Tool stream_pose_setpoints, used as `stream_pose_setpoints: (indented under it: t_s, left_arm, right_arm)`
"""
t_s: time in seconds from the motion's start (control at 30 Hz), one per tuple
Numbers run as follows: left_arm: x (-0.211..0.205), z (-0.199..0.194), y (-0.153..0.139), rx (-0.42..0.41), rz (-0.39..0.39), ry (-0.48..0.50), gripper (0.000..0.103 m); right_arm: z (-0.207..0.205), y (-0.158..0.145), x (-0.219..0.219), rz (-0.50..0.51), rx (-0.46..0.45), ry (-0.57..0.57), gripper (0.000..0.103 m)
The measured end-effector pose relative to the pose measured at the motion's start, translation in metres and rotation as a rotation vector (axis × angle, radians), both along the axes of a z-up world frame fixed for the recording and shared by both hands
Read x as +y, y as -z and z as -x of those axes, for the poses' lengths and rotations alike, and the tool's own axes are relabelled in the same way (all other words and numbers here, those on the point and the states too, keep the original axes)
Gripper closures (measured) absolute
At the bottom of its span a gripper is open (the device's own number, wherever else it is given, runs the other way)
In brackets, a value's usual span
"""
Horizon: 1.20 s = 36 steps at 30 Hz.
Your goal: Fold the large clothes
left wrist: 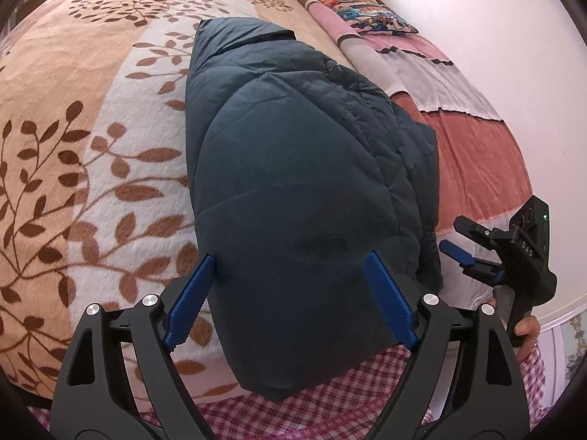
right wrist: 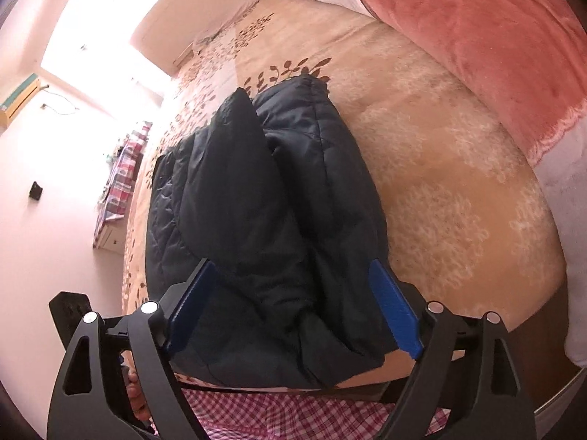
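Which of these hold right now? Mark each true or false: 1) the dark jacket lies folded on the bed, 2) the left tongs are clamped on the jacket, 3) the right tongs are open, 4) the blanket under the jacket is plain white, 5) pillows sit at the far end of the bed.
1) True: the dark jacket lies bundled on the bed.
2) False: the left tongs stand wide open, pads not pressing the jacket.
3) True: the right tongs are spread wide.
4) False: the blanket is beige and white with brown leaves.
5) True: the pillows lie at the far end.
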<state>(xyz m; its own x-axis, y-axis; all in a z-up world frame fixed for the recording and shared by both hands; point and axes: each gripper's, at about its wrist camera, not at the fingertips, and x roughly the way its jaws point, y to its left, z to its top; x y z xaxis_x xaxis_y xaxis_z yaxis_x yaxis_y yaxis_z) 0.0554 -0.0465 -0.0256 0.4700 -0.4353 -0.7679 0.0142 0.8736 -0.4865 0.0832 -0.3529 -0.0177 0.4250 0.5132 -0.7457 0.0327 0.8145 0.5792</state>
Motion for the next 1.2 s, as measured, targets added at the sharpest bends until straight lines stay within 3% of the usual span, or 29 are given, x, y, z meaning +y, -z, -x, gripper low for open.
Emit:
stream_pose_setpoints:
  t_s: [0.33,0.67,0.93,1.2]
  left_arm:
    - [-0.003,-0.008,0.004,-0.011,-0.069,-0.020,0.015]
    - [0.004,-0.015,0.019,0.030,0.016,-0.037,0.010]
    - [0.008,-0.018,0.031,0.047,0.080,-0.038,0.005]
    - [0.005,-0.027,0.038,0.064,0.111,-0.012,0.004]
  right_arm:
    - [-0.016,0.012,0.008,0.047,0.017,-0.014,0.017]
    - [-0.028,0.028,0.008,0.043,0.055,-0.022,0.016]
    - [-0.036,0.053,0.003,-0.043,0.116,-0.021,0.008]
    - [-0.047,0.088,0.000,-0.232,0.201,-0.036,0.006]
